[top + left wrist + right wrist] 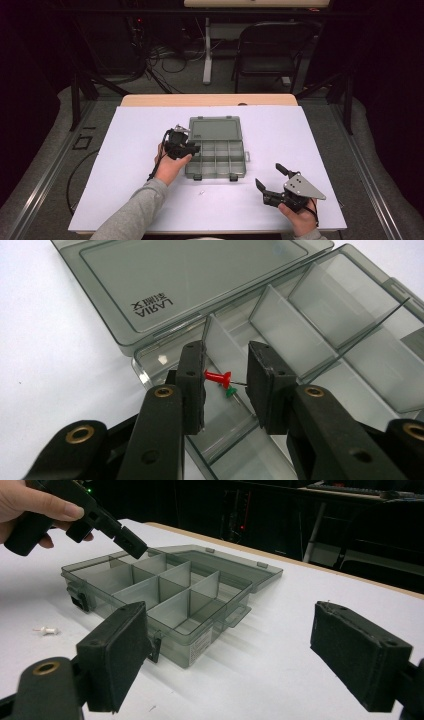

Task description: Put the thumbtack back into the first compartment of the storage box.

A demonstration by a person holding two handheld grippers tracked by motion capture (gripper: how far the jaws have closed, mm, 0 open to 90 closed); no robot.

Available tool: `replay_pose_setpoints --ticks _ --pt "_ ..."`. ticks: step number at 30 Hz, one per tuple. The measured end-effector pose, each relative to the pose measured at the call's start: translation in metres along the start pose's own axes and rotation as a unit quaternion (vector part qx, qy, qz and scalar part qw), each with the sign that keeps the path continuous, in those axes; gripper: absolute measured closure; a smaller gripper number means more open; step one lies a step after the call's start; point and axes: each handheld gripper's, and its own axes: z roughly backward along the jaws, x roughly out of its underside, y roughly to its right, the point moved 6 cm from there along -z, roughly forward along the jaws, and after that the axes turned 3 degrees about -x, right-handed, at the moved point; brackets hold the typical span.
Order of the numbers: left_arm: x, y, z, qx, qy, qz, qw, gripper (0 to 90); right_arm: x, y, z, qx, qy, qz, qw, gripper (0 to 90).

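Left gripper pinches a red pushpin over a left compartment of the open organizer box; a green pushpin lies inside. A white pushpin waits on the bench. Right gripper is spread, idle.

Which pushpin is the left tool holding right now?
The red pushpin, pinched between the left tool's pads over the organizer box. The green pushpin lies below in the compartment; the white pushpin lies on the table.

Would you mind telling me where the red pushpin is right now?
In the left gripper view, the red pushpin sits between the left gripper pads, over the organizer box compartment nearest the lid hinge, above a green pushpin.
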Motion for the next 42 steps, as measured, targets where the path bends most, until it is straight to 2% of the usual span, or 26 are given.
replay_pose_setpoints --ticks 10,19,24,27,36,42 --pt "0.000 0.000 0.001 0.002 0.000 -0.003 1.0000 68.3 0.000 0.000 0.000 0.000 -0.001 0.000 1.0000 15.3" --pt "-0.002 0.000 0.010 0.012 0.019 -0.001 0.9998 51.7 0.000 0.000 0.000 0.000 -0.001 0.000 1.0000 15.3" --pt "-0.002 0.000 0.016 -0.002 0.037 -0.015 0.9992 42.1 0.000 0.000 0.000 0.000 -0.002 0.000 1.0000 15.3" --pt "-0.001 0.000 0.020 0.000 0.042 -0.019 0.9989 39.1 0.000 -0.001 0.000 0.000 0.000 -0.001 1.0000 15.3" --pt "0.004 0.006 0.034 0.011 0.053 -0.029 0.9981 38.3 0.000 -0.001 0.000 0.000 -0.001 -0.001 1.0000 15.3" --pt "0.009 0.018 0.049 0.027 0.062 -0.048 0.9965 38.3 0.000 -0.001 0.000 0.000 -0.001 -0.002 1.0000 15.3"
